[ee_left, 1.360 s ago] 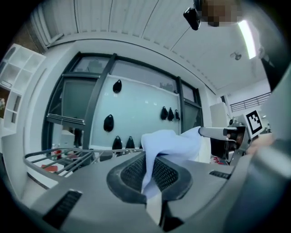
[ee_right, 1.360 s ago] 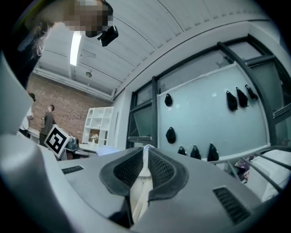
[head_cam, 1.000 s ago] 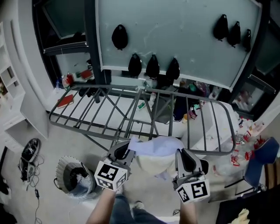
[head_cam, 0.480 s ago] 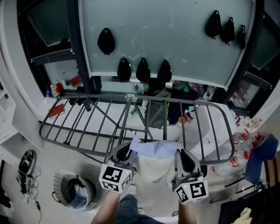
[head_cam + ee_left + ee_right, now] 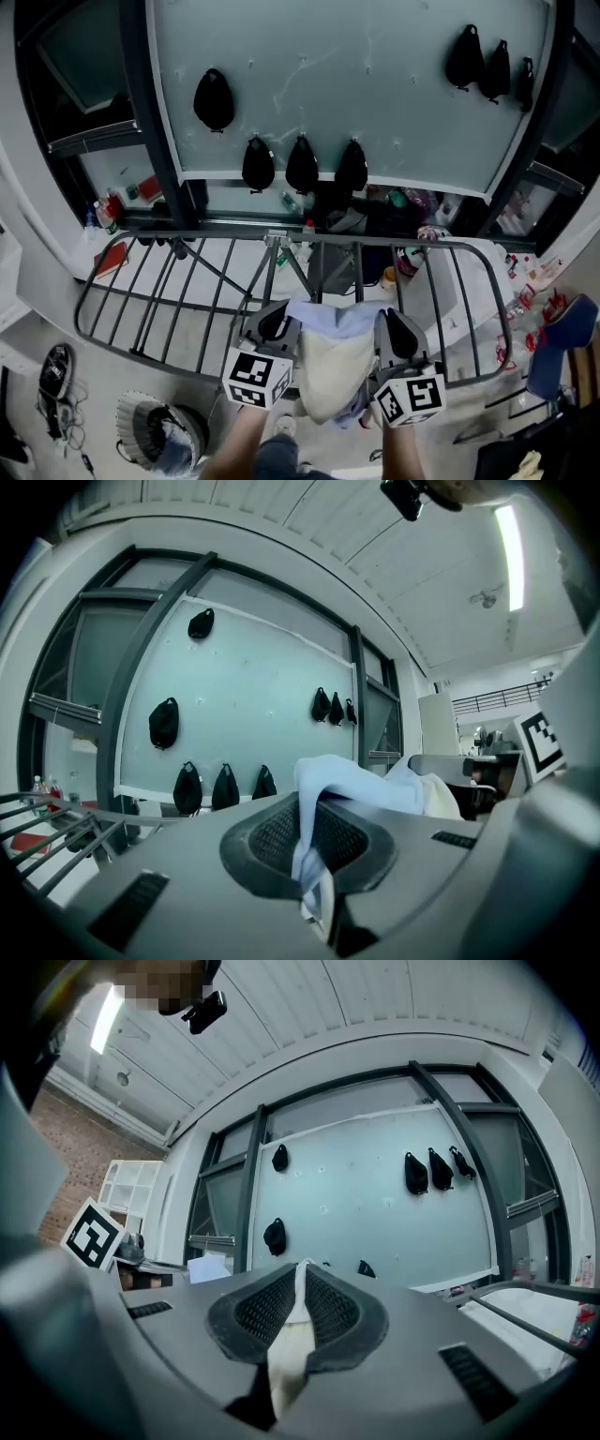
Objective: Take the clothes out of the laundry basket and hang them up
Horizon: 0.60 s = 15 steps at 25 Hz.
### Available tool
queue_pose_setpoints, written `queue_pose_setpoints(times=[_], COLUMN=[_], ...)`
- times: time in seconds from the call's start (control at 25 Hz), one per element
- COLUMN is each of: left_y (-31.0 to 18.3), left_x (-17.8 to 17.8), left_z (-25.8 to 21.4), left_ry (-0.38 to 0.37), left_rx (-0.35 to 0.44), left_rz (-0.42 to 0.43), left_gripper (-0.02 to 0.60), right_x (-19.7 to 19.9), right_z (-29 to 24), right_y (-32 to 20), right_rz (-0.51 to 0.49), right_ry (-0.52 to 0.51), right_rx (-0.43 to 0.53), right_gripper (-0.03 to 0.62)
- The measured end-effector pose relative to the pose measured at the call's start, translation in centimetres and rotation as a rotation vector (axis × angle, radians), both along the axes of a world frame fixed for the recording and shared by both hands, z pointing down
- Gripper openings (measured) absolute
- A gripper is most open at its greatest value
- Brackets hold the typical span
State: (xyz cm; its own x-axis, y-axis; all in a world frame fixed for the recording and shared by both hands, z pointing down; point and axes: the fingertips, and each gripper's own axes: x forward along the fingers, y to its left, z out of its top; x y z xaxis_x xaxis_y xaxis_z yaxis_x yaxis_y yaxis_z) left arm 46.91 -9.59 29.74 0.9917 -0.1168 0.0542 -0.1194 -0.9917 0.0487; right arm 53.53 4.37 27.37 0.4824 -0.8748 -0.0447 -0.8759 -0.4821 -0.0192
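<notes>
Both shut on cloth [image 5: 330, 361]: left gripper [image 5: 272, 323], right gripper [image 5: 398, 333] stretch it crosswise; rack [image 5: 187, 236] just ahead, below.

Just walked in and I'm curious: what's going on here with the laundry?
A person holds a gripper in each hand. The left gripper and right gripper are both shut on a pale garment, one on each side, so it hangs between them. It is held at the near edge of the drying rack, not yet draped over a bar. The laundry basket sits on the floor to the left.
</notes>
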Motion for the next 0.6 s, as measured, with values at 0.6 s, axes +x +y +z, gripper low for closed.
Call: queue_pose_setpoints(times=[0.6], left_y=[-5.8], left_x=[9.9], left_z=[3.5], left_ry=[-0.099], left_rx=[0.008], left_rz=[0.017], left_gripper=[0.034], right_x=[10.4], right_z=[2.4], right_y=[-6.5], right_rz=[0.095], right_ry=[-0.014], right_rx=[-0.089], right_gripper=[0.038])
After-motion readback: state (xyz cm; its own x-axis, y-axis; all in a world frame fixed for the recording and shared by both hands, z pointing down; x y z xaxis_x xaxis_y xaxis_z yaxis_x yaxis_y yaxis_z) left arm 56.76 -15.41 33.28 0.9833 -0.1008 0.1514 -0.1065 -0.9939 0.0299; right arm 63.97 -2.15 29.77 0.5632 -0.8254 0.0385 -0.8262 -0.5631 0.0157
